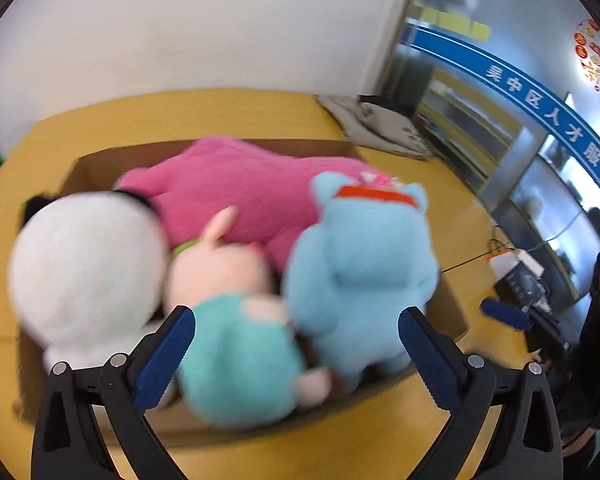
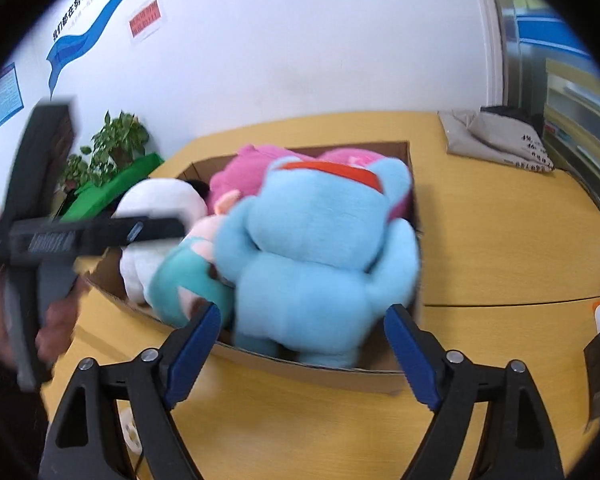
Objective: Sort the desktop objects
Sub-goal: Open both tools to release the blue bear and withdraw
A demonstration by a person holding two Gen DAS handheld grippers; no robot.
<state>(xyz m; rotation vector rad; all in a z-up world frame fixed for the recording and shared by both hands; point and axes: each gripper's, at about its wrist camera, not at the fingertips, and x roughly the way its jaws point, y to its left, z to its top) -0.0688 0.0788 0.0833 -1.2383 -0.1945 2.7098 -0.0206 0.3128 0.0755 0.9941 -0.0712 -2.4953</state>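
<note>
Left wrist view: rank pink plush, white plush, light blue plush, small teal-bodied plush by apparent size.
1. pink plush, partly hidden
2-3. white plush and light blue plush look alike; no ranking
4. small teal-bodied plush, though nearest the camera

All sit in the cardboard box.

Setting: office or public service centre.
Bench [image 2: 500,248]: large, yellow wood-look top.
Walls: white, with blue wave graphic [image 2: 84,36], printed slogans and framed notice [image 2: 5,94].
Partition: glass [image 1: 500,120], crossed by blue signage band [image 1: 540,104].
Decor: potted plant [image 2: 112,144] in the corner.
</note>
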